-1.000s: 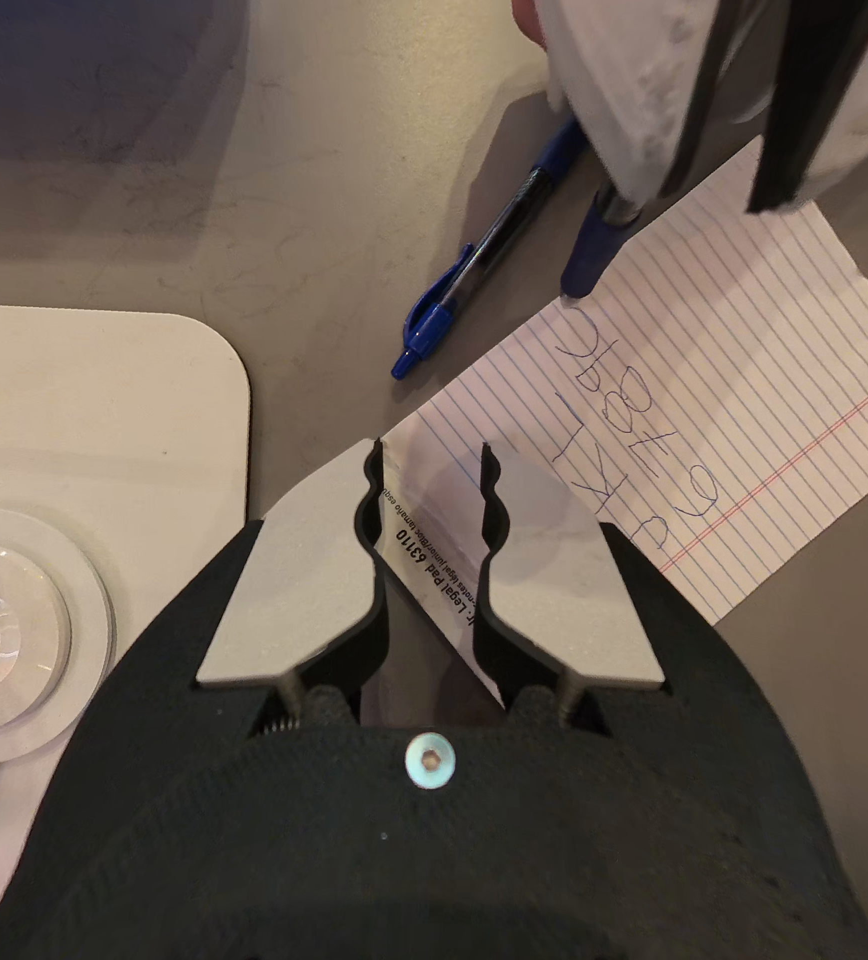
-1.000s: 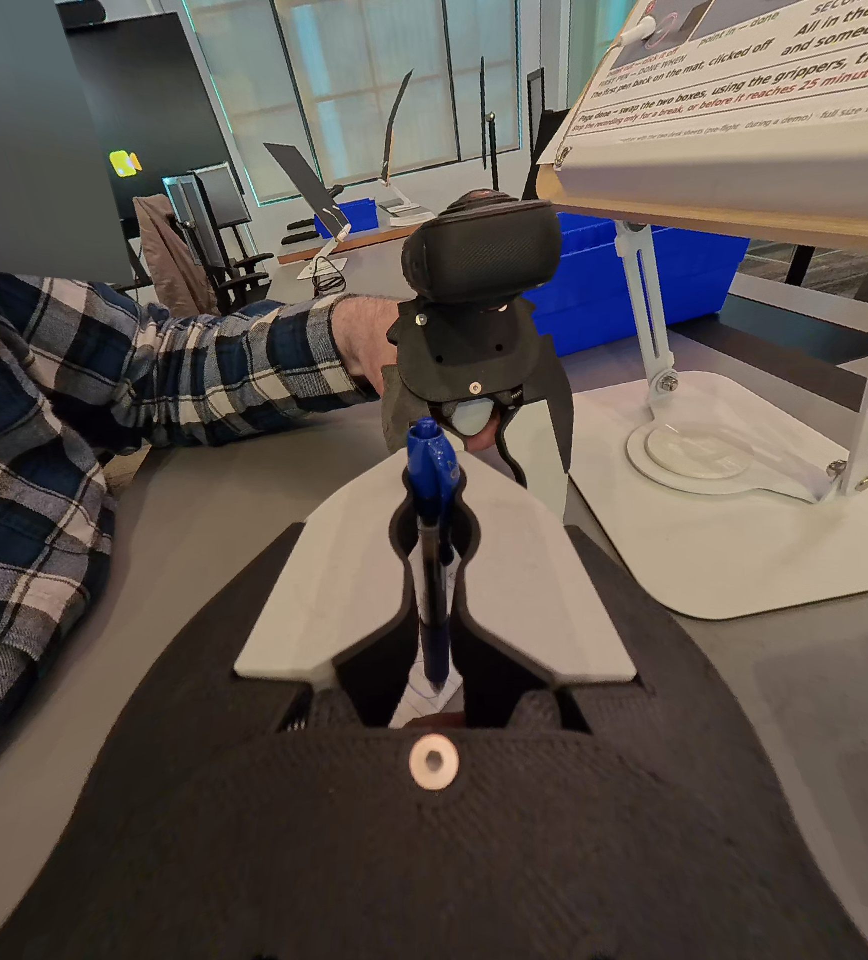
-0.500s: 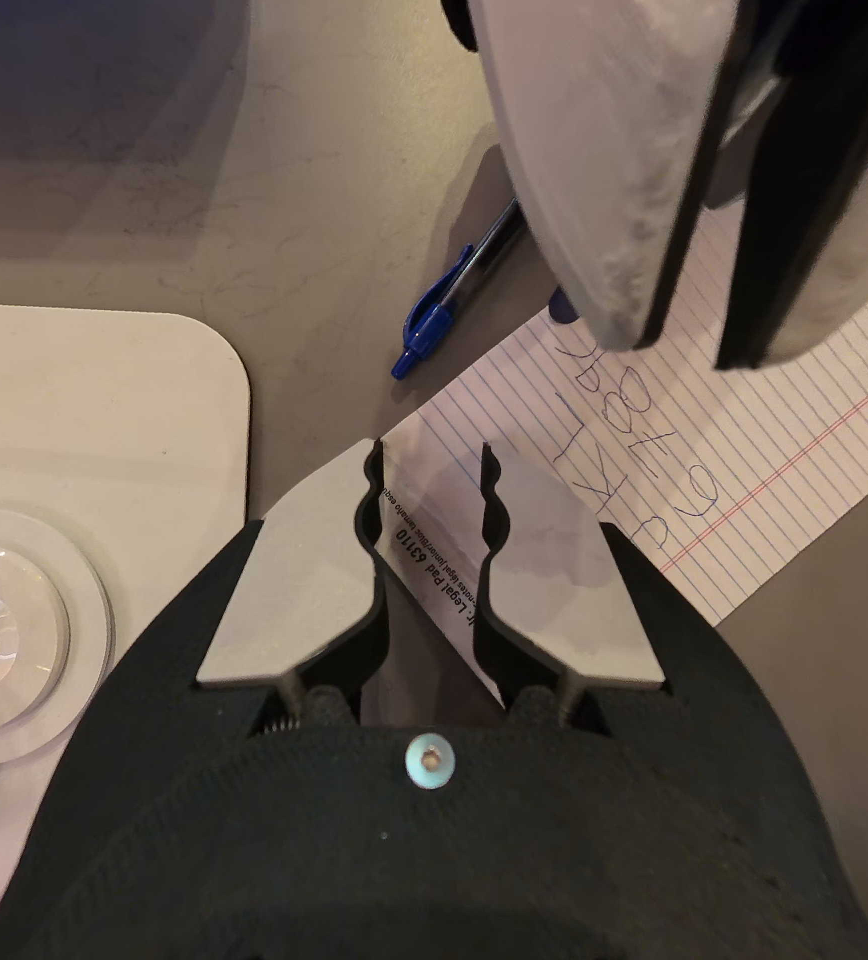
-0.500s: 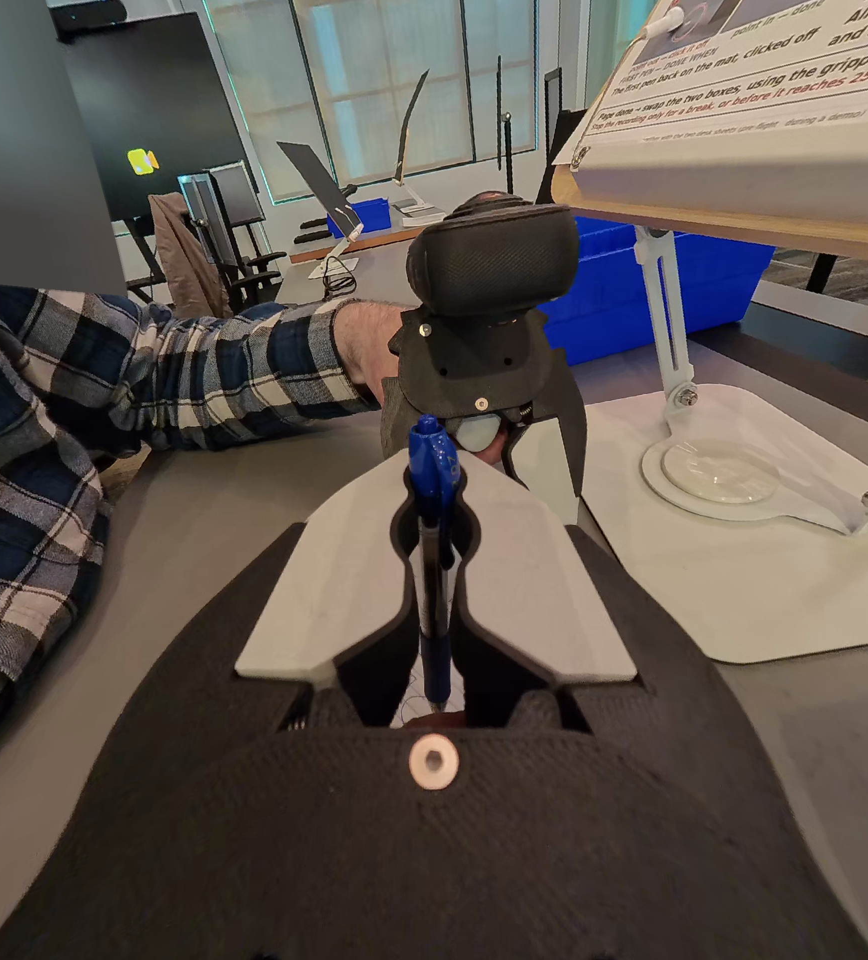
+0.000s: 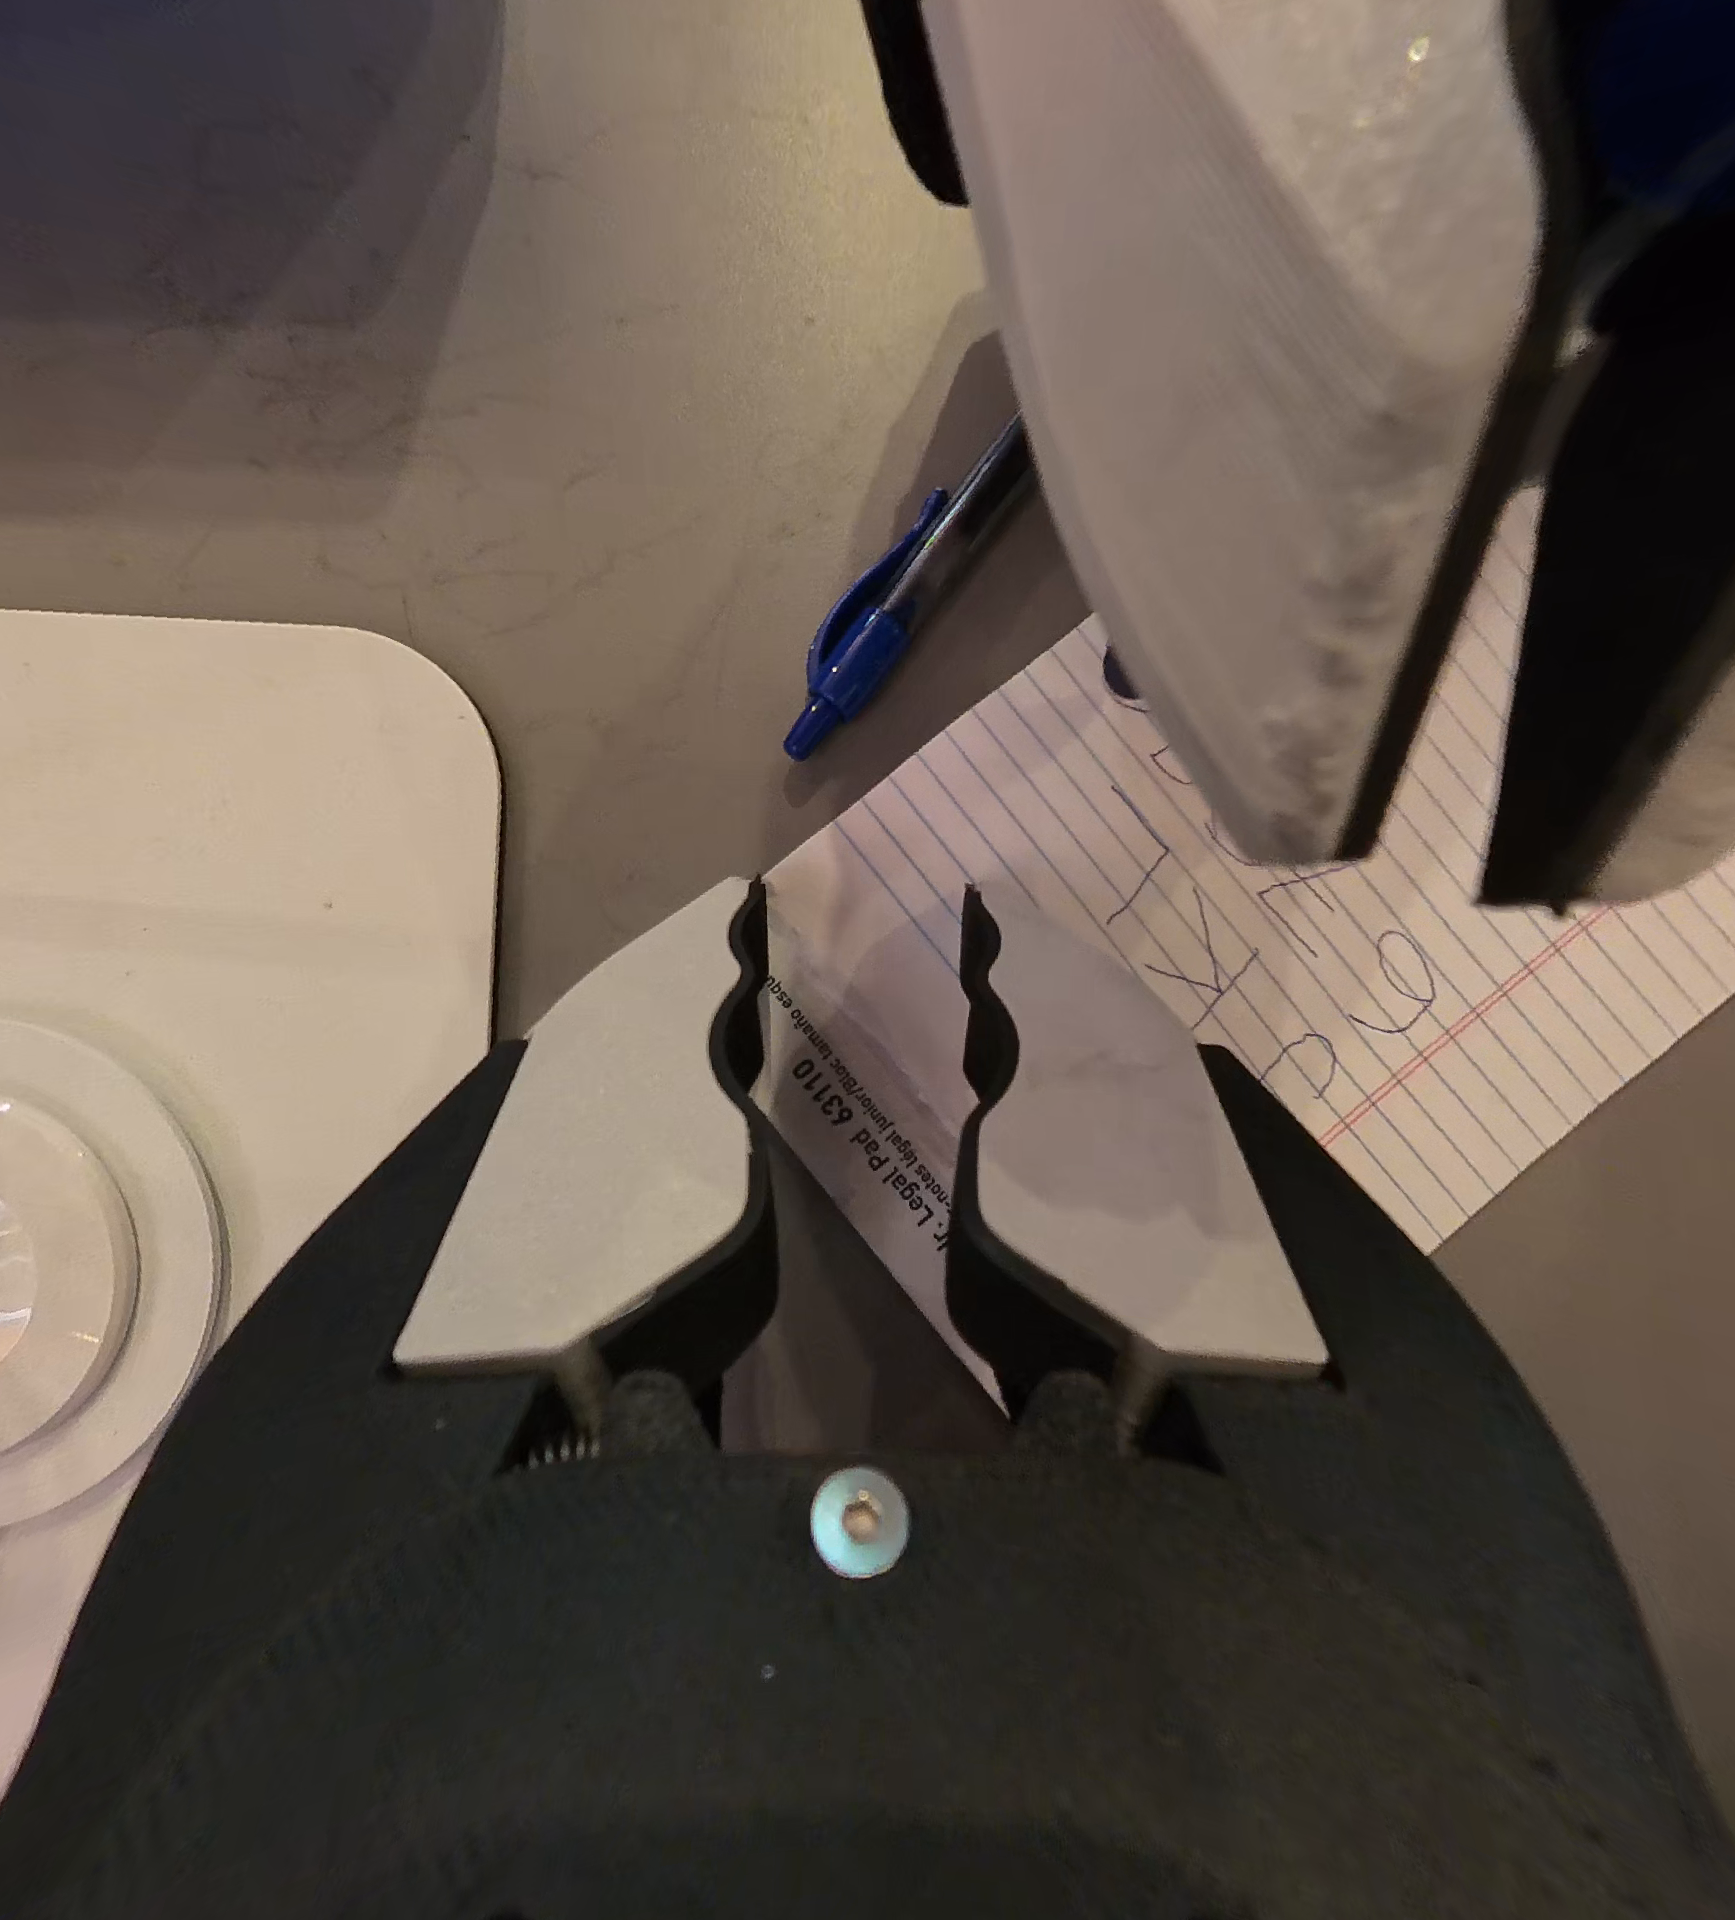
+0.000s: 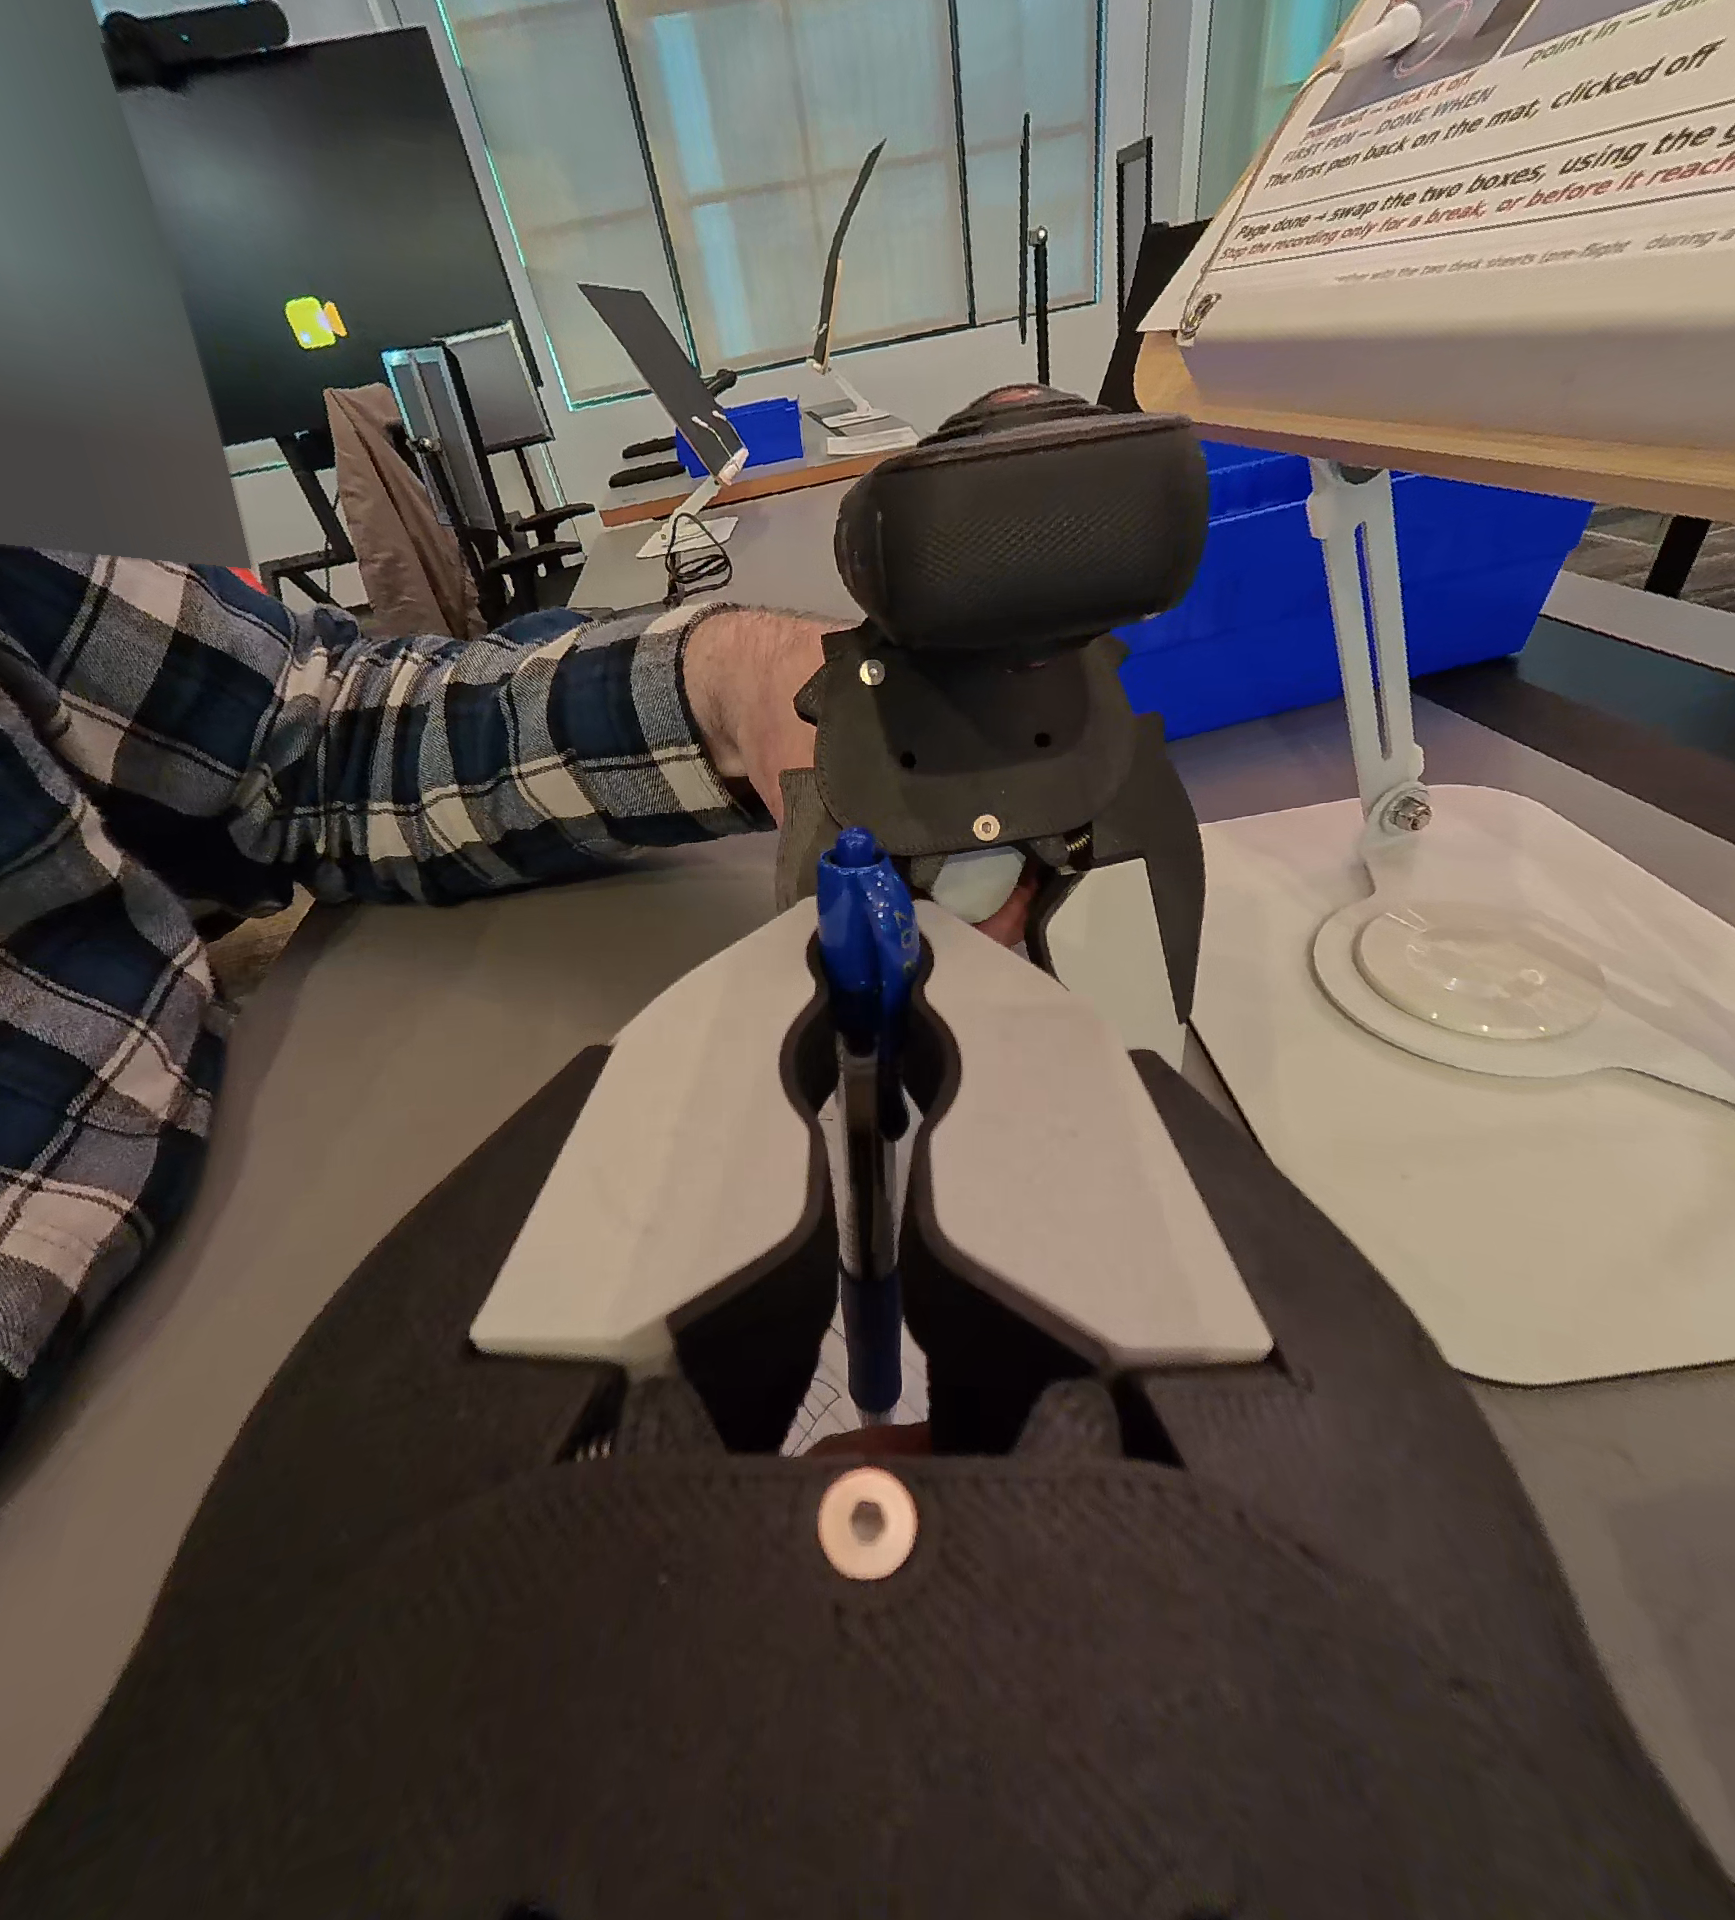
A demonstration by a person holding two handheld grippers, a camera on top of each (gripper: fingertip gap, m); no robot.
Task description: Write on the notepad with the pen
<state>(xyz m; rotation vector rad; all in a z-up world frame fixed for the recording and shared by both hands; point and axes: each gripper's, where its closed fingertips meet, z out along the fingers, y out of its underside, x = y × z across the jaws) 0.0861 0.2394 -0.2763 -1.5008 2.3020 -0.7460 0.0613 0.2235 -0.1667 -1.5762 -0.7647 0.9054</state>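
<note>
On the grey counter (image 5: 634, 312), the lined notepad (image 5: 1465, 1060) bears blue handwriting and a printed label strip at its top, where the left hand-held gripper (image 5: 863, 904) rests spread, gripping nothing. Above the notepad, the right hand-held gripper (image 6: 868, 935) is clenched on a blue pen (image 6: 863, 1143). A second blue pen (image 5: 873, 634) lies just beside the notepad.

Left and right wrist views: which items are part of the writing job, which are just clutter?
In use:
- notepad, pinned by the open left gripper
- blue pen, clamped in the right gripper

Lying about:
- second blue pen on the table
- white stand base
- blue bin
</note>
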